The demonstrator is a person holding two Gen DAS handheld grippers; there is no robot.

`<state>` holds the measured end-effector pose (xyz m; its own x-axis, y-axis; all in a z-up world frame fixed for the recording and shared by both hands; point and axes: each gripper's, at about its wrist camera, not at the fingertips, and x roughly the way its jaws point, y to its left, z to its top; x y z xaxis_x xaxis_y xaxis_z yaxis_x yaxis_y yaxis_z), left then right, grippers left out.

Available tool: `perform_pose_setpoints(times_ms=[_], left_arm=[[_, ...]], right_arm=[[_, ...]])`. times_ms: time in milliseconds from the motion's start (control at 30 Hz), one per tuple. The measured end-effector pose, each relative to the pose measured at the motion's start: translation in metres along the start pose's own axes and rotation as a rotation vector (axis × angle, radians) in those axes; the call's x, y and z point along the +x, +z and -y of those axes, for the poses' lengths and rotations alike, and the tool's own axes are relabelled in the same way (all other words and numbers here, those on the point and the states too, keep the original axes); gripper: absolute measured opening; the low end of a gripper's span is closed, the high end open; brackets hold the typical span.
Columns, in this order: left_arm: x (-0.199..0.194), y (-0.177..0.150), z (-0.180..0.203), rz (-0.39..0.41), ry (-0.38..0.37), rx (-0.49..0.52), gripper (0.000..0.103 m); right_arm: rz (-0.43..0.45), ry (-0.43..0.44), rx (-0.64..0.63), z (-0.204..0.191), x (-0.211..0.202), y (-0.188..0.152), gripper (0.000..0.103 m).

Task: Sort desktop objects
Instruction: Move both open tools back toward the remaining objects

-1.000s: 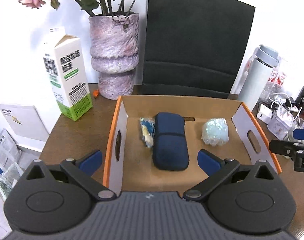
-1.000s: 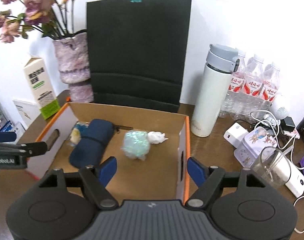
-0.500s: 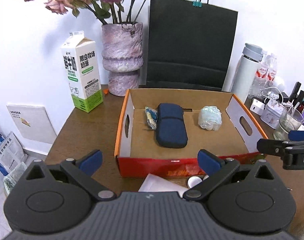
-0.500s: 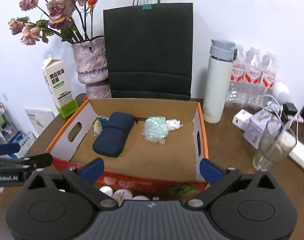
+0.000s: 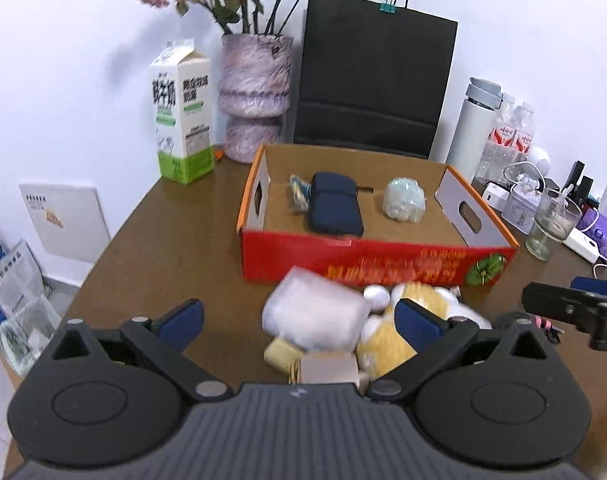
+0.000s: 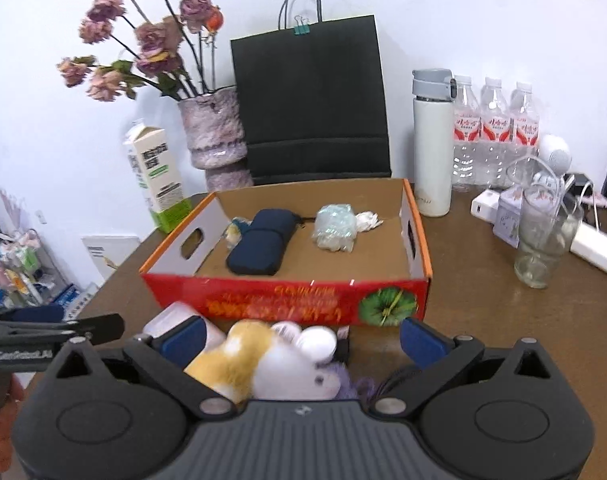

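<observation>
An open cardboard box point(image 5: 379, 266) with a red front holds a navy pouch point(image 5: 335, 208), a bubble-wrap bundle point(image 5: 405, 200) and a small blue-yellow packet point(image 5: 299, 196). A pile lies in front of it: a white plastic packet point(image 5: 315, 316), a yellow-and-white plush toy point(image 5: 383, 348) and small beige boxes point(image 5: 327, 368). My left gripper point(image 5: 297, 318) hangs open above the packet, holding nothing. My right gripper point(image 6: 301, 338) stands wide open over the plush toy point(image 6: 239, 360) and round white lids point(image 6: 317, 340), not touching them. The box point(image 6: 287, 302) lies just beyond.
Behind the box stand a milk carton point(image 5: 183, 120), a purple vase point(image 5: 255, 96) of dried flowers and a black paper bag point(image 5: 371, 80). To the right are a white flask point(image 6: 431, 144), water bottles point(image 6: 495, 128), a glass point(image 6: 543, 240) and a power strip point(image 6: 595, 246). The table drops off at left.
Both grippers have drawn back from over the box toward the table's front. The pile in front of the box has come into view. The right jaws have spread wider.
</observation>
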<state>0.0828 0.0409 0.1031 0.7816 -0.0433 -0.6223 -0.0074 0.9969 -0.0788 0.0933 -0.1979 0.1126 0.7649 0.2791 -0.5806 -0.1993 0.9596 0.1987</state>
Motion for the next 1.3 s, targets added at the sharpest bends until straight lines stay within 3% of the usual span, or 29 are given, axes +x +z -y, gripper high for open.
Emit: perform_pose_setpoints(times_ms=[367, 700, 1133, 1300], left_arm=[[-0.03, -0.055, 0.002, 0.033, 0.008, 0.016, 0.103], [-0.056, -0.115, 0.009, 0.039, -0.04, 0.03, 0.103], [-0.076, -0.173, -0.005, -0.013, -0.046, -0.051, 0.103], [-0.081, -0.178, 0.003, 0.031, -0.041, -0.01, 0.103]], right_arm=[[0.038, -0.034, -0.04, -0.008, -0.033, -0.07, 0.103], [0.044, -0.046, -0.025, -0.014, -0.057, -0.124, 0.103], [0.042, -0.099, -0.002, -0.006, -0.09, -0.175, 0.103], [0.062, -0.096, -0.037, -0.013, -0.096, -0.186, 0.103]])
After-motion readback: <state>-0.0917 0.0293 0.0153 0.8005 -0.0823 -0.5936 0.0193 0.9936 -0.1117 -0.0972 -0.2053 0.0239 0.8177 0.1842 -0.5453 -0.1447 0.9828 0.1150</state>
